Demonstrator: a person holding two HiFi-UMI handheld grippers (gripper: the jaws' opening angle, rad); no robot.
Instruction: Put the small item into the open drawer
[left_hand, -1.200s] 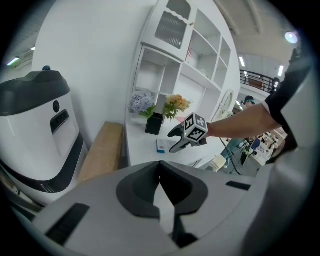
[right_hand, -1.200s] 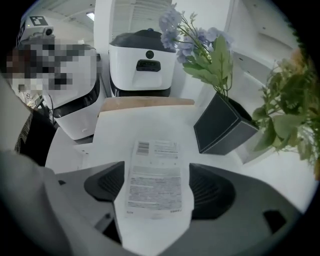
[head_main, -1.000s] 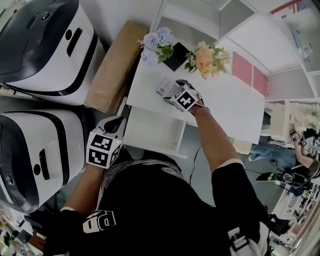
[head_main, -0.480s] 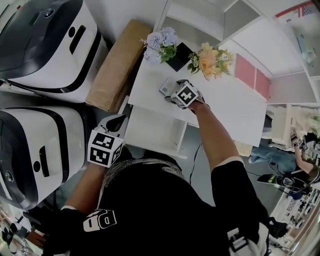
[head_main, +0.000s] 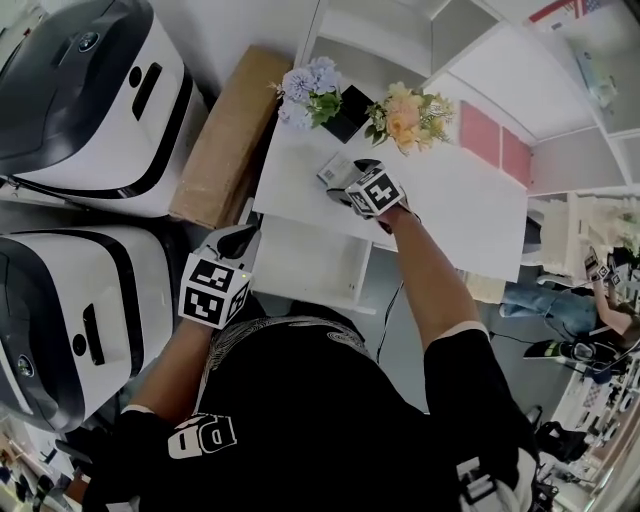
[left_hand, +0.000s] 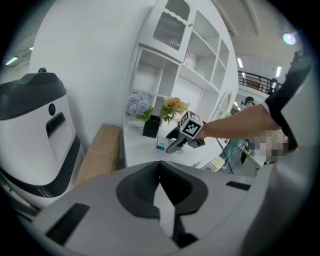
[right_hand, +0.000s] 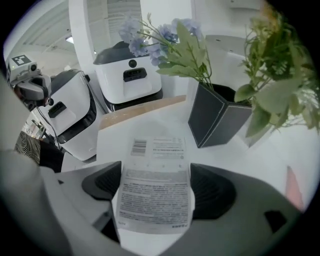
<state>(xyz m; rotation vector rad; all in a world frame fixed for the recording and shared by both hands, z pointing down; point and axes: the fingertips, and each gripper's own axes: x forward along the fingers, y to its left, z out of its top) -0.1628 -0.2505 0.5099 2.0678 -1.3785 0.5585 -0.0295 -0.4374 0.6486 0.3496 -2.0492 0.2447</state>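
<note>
A small white box (head_main: 332, 168) with printed labels lies on the white tabletop (head_main: 460, 205), in front of a dark square pot (right_hand: 220, 117). My right gripper (head_main: 348, 183) is shut on the box (right_hand: 156, 150), with a pad against each side of it. Below the tabletop's front edge the open white drawer (head_main: 310, 300) stands pulled out, and nothing shows inside it. My left gripper (head_main: 235, 242) hangs just left of the drawer, shut and empty. From the left gripper view, that gripper (left_hand: 161, 170) faces the right gripper (left_hand: 177, 142) and the box (left_hand: 161, 145).
Two white and dark machines (head_main: 90, 90) (head_main: 70, 320) stand on the left. A brown cardboard box (head_main: 222, 135) lies between them and the table. Blue flowers (head_main: 305, 88) and orange flowers (head_main: 405, 115) stand behind the small box. White shelves rise at the back.
Almost nothing has moved. The right gripper stays at the small box on the tabletop, and the left gripper has drifted slightly beside the drawer.
</note>
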